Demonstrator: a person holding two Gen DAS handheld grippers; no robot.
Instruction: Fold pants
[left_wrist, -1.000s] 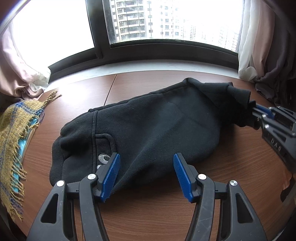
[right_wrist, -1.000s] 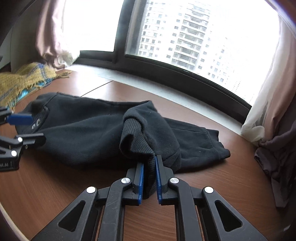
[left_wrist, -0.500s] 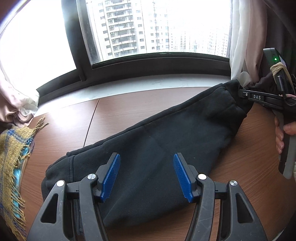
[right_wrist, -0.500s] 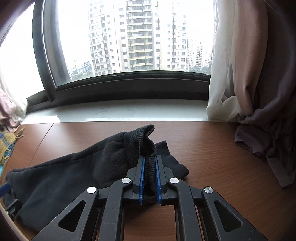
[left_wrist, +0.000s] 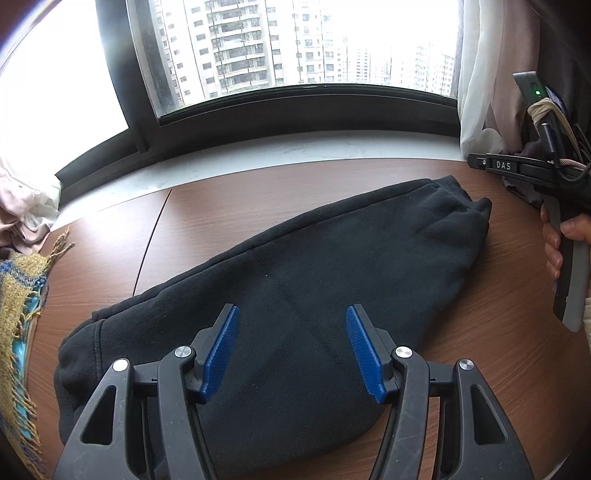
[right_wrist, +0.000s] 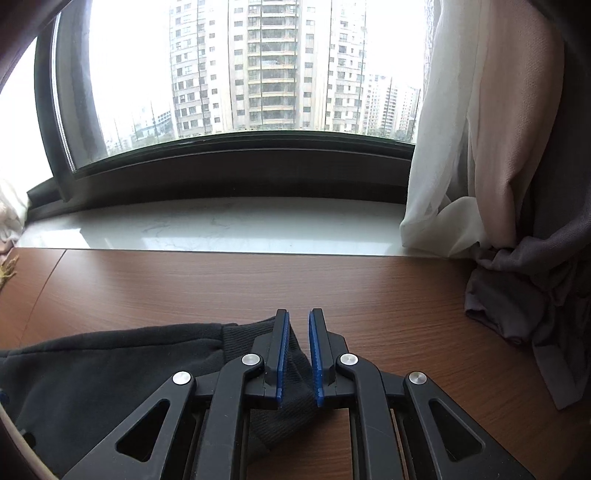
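The black pants (left_wrist: 314, 280) lie stretched out flat on the wooden table (left_wrist: 229, 199), waist at lower left, ribbed cuff at upper right. My left gripper (left_wrist: 291, 350) is open and empty, its blue pads (left_wrist: 221, 347) hovering over the middle of the pants. In the right wrist view my right gripper (right_wrist: 295, 354) has its jaws slightly parted above the ribbed cuff (right_wrist: 291, 398), which lies on the table below them and is not pinched. The right gripper's body (left_wrist: 546, 173) shows in the left wrist view, lifted above the cuff end.
A yellow fringed scarf (left_wrist: 18, 295) lies at the table's left edge. Curtains and a grey cloth (right_wrist: 517, 295) hang onto the table at the right. A white window sill (right_wrist: 221, 225) runs along the back under the window.
The right gripper pulled the cuff out to the right, laid the leg flat, then opened its jaws and let the cuff go. The left gripper stayed open over the pants.
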